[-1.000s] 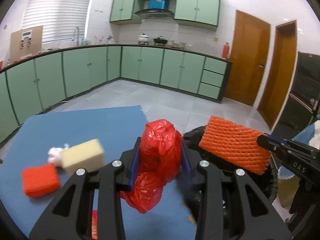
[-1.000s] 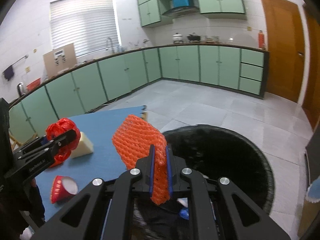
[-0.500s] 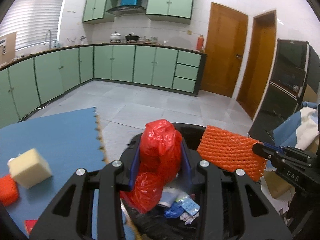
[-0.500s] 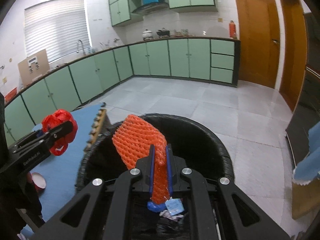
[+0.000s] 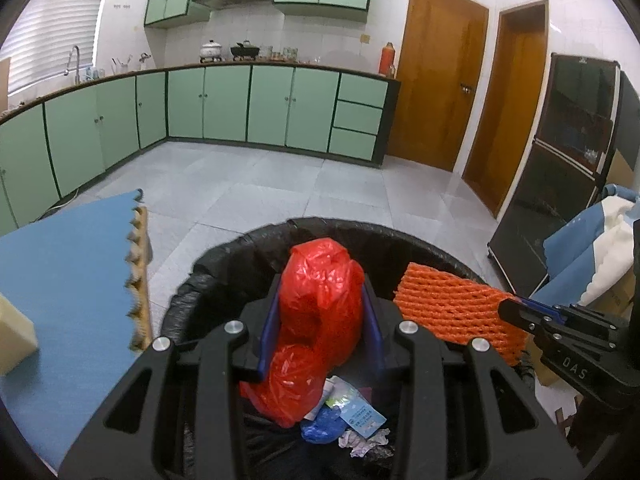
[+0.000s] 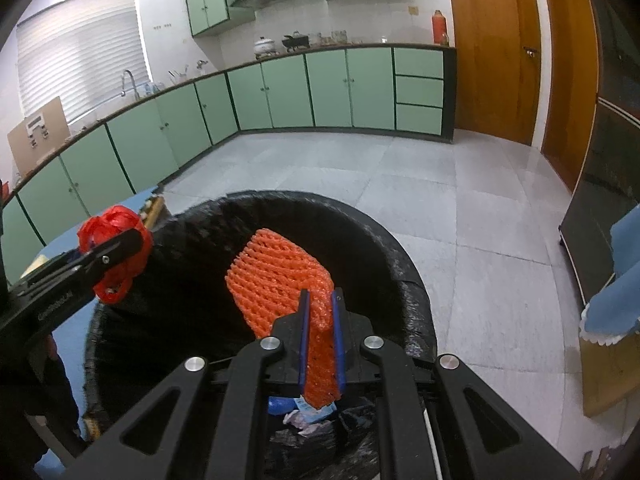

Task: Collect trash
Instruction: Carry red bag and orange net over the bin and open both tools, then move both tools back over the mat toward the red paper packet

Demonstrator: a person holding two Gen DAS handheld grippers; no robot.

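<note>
Grippers [image 5: 320, 320] [image 6: 320, 340] hold trash over bin's rim [image 5: 224, 252].

Pale green cabinets [image 5: 224, 104] line white walls; grey tiled floor [image 5: 288, 188], 2 wooden doors [image 5: 436, 80]

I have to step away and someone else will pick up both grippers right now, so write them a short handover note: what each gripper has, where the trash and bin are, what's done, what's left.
Left gripper: jaws shut on the red plastic bag, held over the black-lined trash bin.
Right gripper: jaws shut on the orange foam net, also over the bin's opening.
Bin: already holds blue plastic and paper scraps at the bottom.
Done: both pieces picked up and carried to the bin.
Left: open both jaws to drop them in. A yellow sponge block sits on the blue mat beside the bin, probably next.
</note>
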